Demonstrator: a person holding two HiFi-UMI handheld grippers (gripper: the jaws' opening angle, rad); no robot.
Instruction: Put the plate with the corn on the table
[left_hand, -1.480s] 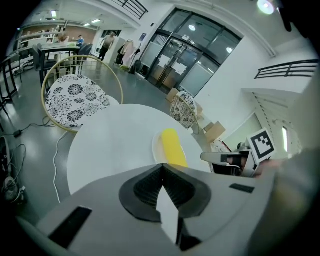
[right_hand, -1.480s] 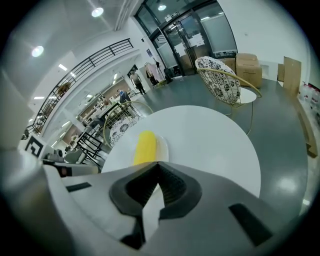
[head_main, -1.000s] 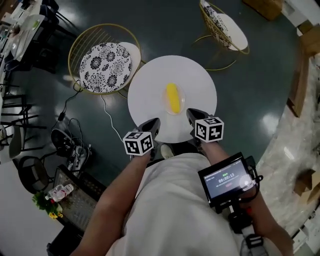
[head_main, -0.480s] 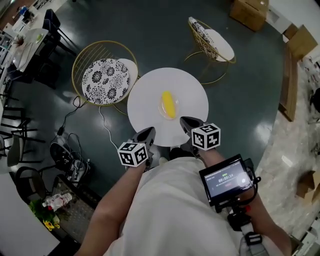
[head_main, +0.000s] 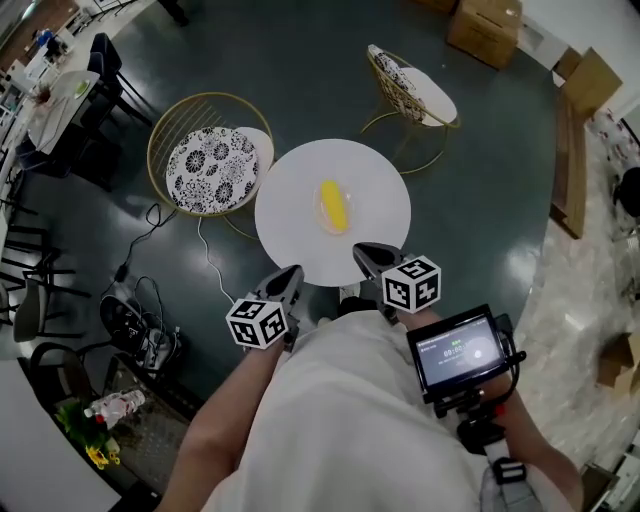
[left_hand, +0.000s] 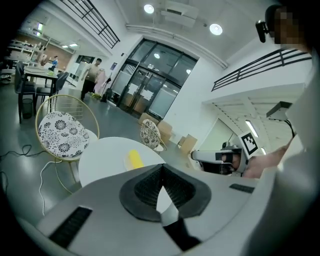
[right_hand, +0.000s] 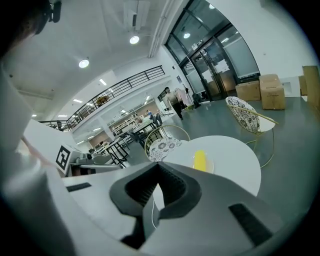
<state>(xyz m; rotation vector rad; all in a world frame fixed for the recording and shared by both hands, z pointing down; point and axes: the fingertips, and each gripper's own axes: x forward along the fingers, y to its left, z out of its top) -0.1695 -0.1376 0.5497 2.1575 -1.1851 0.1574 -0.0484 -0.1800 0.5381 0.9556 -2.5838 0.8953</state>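
A yellow corn cob (head_main: 333, 206) lies on a clear plate (head_main: 322, 221) near the middle of the round white table (head_main: 290, 232). The left gripper (head_main: 291, 274) hangs shut and empty just off the table's near edge, on the left. The right gripper (head_main: 364, 251) is likewise shut and empty, over the near rim. In the left gripper view the corn (left_hand: 134, 159) sits on the table (left_hand: 100, 160) beyond the closed jaws (left_hand: 161, 169), and the right gripper (left_hand: 215, 156) shows to the side. The right gripper view has the corn (right_hand: 200, 160) ahead of its shut jaws (right_hand: 159, 168).
A gold wire chair with a patterned cushion (head_main: 208, 160) stands left of the table, a second one (head_main: 410, 80) behind it. Cardboard boxes (head_main: 485, 30) sit at the back. Cables and a power strip (head_main: 140, 325) lie on the floor at left. A small screen (head_main: 458, 355) rides by the right forearm.
The table with the corn plate has shrunk and slid away in the head view. Both grippers have drawn back from over the table toward the person's body, staying shut.
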